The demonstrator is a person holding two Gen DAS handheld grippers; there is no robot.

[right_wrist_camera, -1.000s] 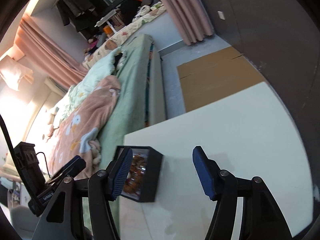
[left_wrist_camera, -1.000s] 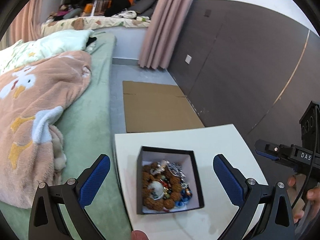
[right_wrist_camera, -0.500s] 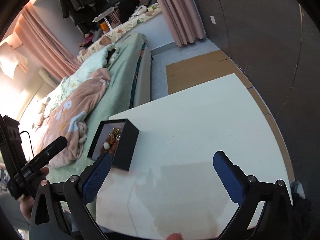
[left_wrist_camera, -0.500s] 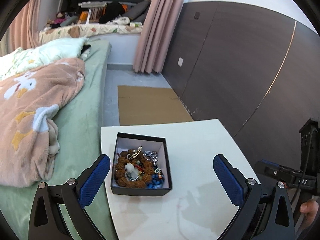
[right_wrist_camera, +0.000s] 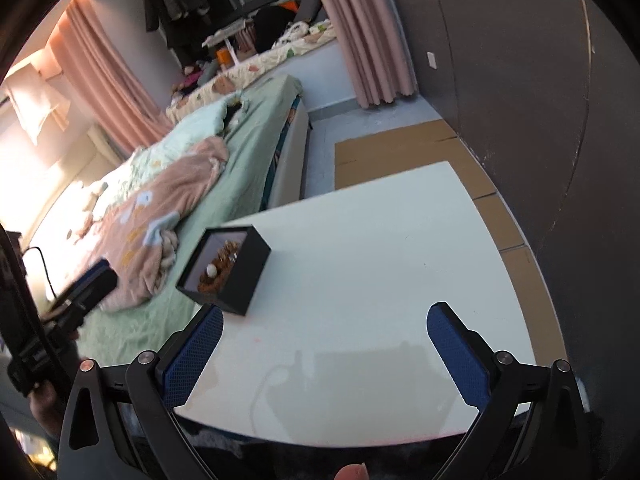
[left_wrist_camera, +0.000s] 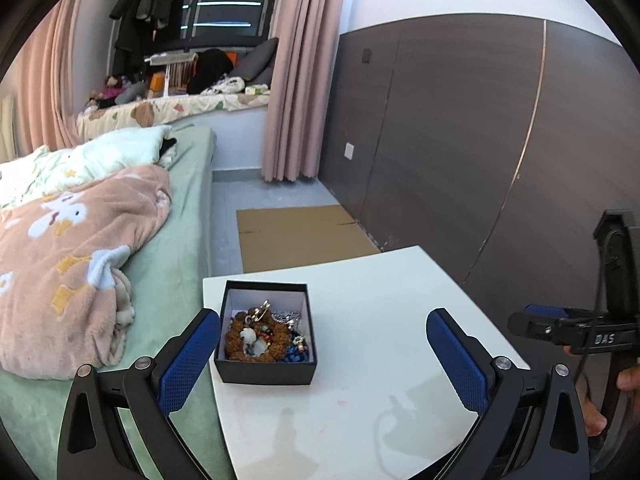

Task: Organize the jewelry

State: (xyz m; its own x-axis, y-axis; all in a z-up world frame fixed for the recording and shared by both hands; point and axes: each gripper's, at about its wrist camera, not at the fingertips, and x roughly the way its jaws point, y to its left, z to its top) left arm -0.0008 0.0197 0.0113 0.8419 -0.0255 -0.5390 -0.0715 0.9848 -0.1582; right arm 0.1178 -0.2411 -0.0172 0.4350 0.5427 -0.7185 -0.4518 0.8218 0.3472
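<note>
- Both cameras now take in far more of the white rectangular surface (left_wrist_camera: 360, 292) than a second ago, when the box filled the left view; I judge both tools have drawn back and up.
- Most of that surface lies bare, from the box to its right edge by the dark wall panel (left_wrist_camera: 460, 140): plenty of room to move or lay pieces out.
- Sitting near the left edge, beside the green bed (left_wrist_camera: 176, 248), the small black open box (left_wrist_camera: 266, 338) holds all the visible jewelry, brown bead bracelet (left_wrist_camera: 256, 340) included.
- Left gripper (left_wrist_camera: 324, 356) and right gripper (right_wrist_camera: 324, 354) gape wide, holding nothing.
</note>
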